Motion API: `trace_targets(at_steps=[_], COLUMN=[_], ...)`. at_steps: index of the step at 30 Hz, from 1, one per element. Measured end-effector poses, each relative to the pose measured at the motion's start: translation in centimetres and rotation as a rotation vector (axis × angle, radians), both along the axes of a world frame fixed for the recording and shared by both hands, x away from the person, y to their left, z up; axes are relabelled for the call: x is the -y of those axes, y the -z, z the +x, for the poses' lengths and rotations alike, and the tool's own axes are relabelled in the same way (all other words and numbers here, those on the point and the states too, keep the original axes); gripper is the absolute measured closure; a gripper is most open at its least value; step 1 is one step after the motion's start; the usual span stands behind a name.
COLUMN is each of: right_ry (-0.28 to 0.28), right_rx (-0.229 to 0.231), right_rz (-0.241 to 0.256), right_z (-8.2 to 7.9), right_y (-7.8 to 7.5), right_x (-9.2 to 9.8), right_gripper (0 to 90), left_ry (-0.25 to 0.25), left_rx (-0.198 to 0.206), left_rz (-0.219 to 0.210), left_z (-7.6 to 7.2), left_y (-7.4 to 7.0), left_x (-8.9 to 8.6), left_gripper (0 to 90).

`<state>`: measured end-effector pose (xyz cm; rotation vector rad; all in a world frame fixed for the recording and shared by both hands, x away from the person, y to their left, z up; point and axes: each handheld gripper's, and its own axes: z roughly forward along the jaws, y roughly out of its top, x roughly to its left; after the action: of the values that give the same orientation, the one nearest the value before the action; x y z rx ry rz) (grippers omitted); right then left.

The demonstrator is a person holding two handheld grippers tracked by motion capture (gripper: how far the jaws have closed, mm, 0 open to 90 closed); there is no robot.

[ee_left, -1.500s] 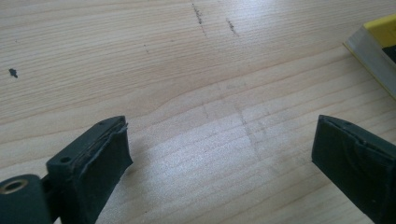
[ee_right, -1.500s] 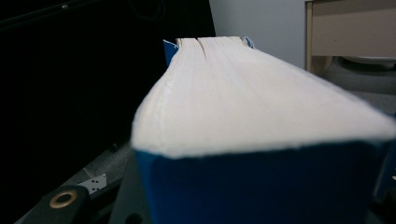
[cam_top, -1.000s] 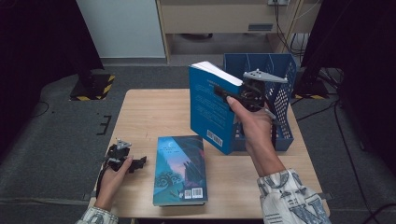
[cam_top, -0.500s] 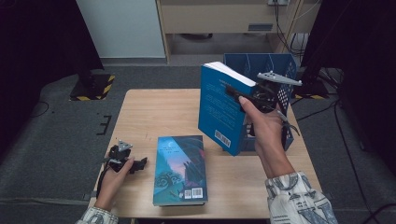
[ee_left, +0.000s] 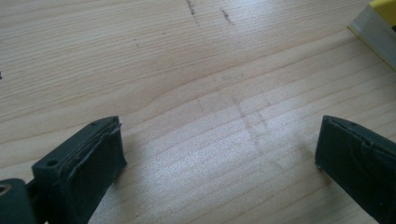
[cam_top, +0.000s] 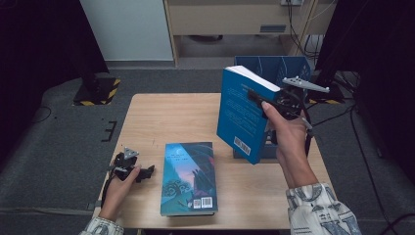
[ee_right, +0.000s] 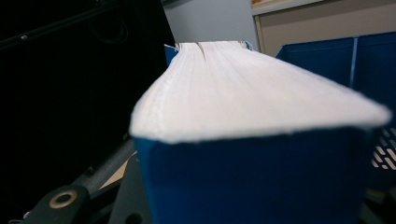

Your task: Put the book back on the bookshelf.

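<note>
High view: the blue book (cam_top: 243, 117) is held clear of the table (cam_top: 161, 117) by the right gripper (cam_top: 274, 105), whose jaws are clamped on its upper edge. The book is carried nearly upright, its long axis tilted from about 12 o'clock down toward 6 o'clock, back cover with barcode facing the person. The blue basket (cam_top: 293, 68) lies directly behind it, at roughly 1 o'clock from the gripper, just beside the book's far face. It is judged that the coming move turns on swinging the book toward that basket. The right hand is plainly the nearer one. In the right gripper view the page block (ee_right: 243, 88) is seen running away from the jaws. The left gripper (cam_top: 131, 168) rests at 8 o'clock on the table, jaws wide with nothing between them, beside the illustrated book (cam_top: 188, 178) lying flat.
</note>
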<state>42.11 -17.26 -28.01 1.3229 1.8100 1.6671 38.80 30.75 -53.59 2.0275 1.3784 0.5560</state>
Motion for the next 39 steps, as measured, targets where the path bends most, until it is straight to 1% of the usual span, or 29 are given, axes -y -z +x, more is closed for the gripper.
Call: trace_targets(at_steps=[11,17,22,31,34,39], right_ry=[0.031,0.046,0.059,0.076,0.087,0.096], right_rx=[-0.006,-0.012,-0.014,-0.040,-0.046,-0.057], right_rz=[-0.004,0.003,0.003,0.035,0.051,0.063], right_z=[0.3,0.5,0.6,1.0,1.3,1.8], right_y=[0.2,0.2,0.2,0.4,0.6,0.7], right_x=[1.6,2.5,2.8,3.4,3.7,3.8], right_gripper=[60.6,60.6,60.5,60.5,60.4,60.4], left_ry=[0.003,0.003,0.004,0.004,0.004,0.005], left_rx=[0.001,0.000,0.000,0.001,0.001,0.001], left_rz=[0.000,0.000,0.001,0.001,0.001,0.001], left_z=[0.0,0.0,0.0,0.0,0.0,0.0], left_y=[0.0,0.0,0.0,0.0,0.0,0.0], left_x=[0.0,0.0,0.0,0.0,0.0,0.0], left_gripper=[0.3,0.3,0.2,0.2,0.2,0.1])
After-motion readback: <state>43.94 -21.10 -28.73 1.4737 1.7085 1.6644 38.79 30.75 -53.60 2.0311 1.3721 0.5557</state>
